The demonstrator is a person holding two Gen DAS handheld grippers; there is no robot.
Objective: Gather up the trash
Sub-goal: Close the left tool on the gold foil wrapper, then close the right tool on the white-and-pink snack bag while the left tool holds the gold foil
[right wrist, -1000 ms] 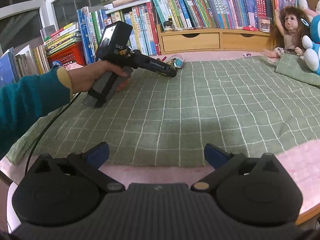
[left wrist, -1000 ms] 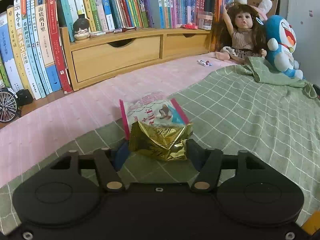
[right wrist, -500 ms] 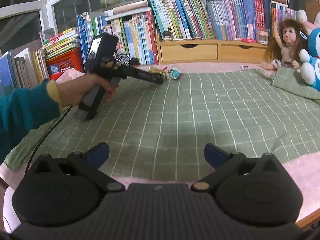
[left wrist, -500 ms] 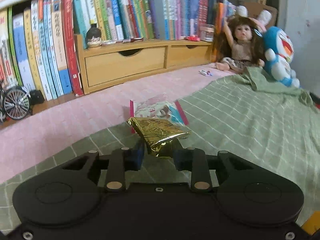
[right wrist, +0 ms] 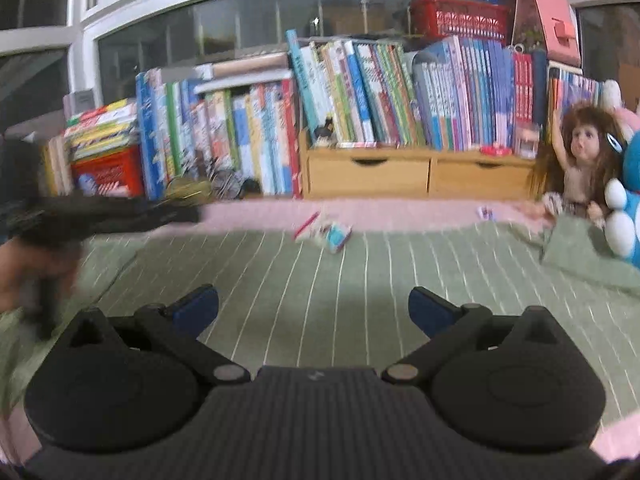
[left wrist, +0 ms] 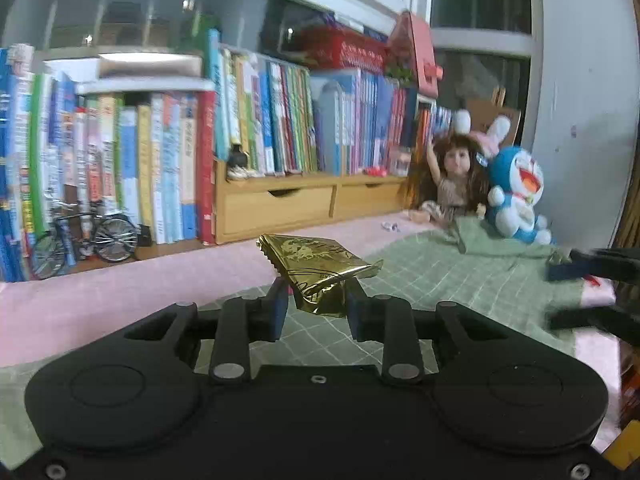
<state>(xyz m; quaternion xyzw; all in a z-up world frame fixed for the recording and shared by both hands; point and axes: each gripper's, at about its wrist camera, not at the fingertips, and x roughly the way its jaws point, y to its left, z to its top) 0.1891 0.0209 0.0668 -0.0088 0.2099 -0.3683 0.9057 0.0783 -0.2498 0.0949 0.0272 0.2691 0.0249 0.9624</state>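
Left gripper (left wrist: pixel 316 300) clamped on gold foil wrapper (left wrist: pixel 316 266); right gripper (right wrist: pixel 314 306) spread wide, nothing between its fingers.

Both blue pads of the left gripper press the wrapper's lower, crumpled end — the flat upper part sticks out above and beyond the fingertips, clear of the green checked cloth (left wrist: pixel 440 280) beneath. Seen from the right wrist, the left gripper is a dark motion-blurred streak at far left, gold just visible at its tip (right wrist: pixel 188 190). A second piece of trash, a pink and blue snack packet (right wrist: pixel 328 234), lies at the far edge of the cloth where it meets the pink cover (right wrist: pixel 400 212), centre of scene, well apart from both grippers. A small wrapper scrap (right wrist: pixel 485 213) rests on the pink cover near the doll (right wrist: pixel 580 168). Book row and a wooden drawer unit (right wrist: pixel 416 174) along the far side.
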